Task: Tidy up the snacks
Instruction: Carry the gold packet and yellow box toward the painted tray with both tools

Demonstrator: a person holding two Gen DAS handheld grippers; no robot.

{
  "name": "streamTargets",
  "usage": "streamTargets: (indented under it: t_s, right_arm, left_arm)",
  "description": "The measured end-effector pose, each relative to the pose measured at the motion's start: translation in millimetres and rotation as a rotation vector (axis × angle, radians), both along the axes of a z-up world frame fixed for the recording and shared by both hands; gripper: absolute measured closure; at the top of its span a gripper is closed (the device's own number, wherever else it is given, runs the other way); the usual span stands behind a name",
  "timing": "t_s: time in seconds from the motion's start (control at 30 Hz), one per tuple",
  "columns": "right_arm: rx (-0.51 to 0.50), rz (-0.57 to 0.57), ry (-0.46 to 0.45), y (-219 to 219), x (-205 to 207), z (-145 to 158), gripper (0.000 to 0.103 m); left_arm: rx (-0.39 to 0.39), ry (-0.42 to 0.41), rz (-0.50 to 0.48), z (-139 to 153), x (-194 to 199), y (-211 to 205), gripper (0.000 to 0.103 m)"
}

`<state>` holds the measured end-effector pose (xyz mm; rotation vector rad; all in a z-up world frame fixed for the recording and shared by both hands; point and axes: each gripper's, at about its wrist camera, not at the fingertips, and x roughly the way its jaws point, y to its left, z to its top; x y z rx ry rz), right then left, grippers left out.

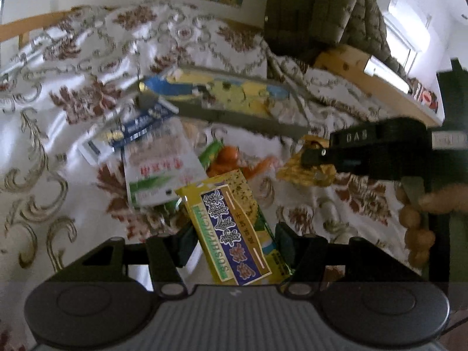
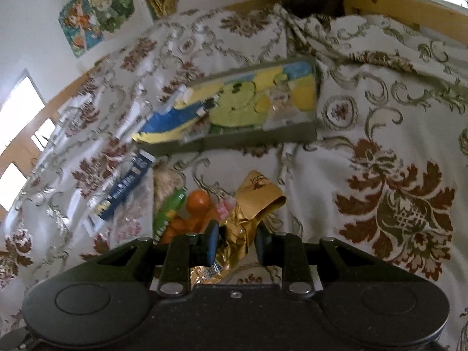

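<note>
A yellow and purple cracker packet (image 1: 234, 231) is clamped between the pads of my left gripper (image 1: 234, 244) and hangs above the patterned cloth. My right gripper (image 2: 237, 241) is shut on a crinkled gold snack wrapper (image 2: 251, 207); from the left wrist view that gripper (image 1: 314, 156) reaches in from the right with the gold wrapper (image 1: 307, 172) in its tips. Beyond both lies a grey tray (image 1: 234, 117) (image 2: 292, 134) with a yellow, blue and green cartoon bag (image 2: 234, 102) in it. Loose snacks lie below: an orange packet (image 2: 199, 207), a green packet (image 2: 168, 210), a white pouch (image 1: 161, 169), a blue box (image 2: 125, 190).
A floral cloth (image 2: 395, 204) covers the whole surface. A wooden frame (image 1: 380, 84) runs along the right edge, with a dark quilted garment (image 1: 321, 8) behind it. Posters (image 2: 96, 11) hang on the wall. A person's hand (image 1: 421, 213) holds the right gripper.
</note>
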<state>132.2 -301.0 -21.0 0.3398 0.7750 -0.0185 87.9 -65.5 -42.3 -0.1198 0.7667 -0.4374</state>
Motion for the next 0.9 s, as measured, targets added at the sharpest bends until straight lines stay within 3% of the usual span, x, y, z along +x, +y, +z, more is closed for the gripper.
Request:
streamTargets:
  t_s: [0.43, 0.73, 0.9]
  right_arm:
    - [0.025, 0.035, -0.138, 5.4, 1.6, 22.9, 0.076]
    - [-0.041, 0.056, -0.235, 0.3, 28.1, 20.1, 0.076]
    - [-0.05, 0.045, -0.23, -7.5, 46.5, 13.1, 0.076]
  left_arm:
    - [0.012, -0.103, -0.01, 41.8, 27.5, -1.5, 0.04]
    - [0.029, -0.169, -0.024, 46.6, 84.3, -10.1, 0.04]
    - [0.032, -0.199, -0.046, 37.6, 126.4, -19.2, 0.04]
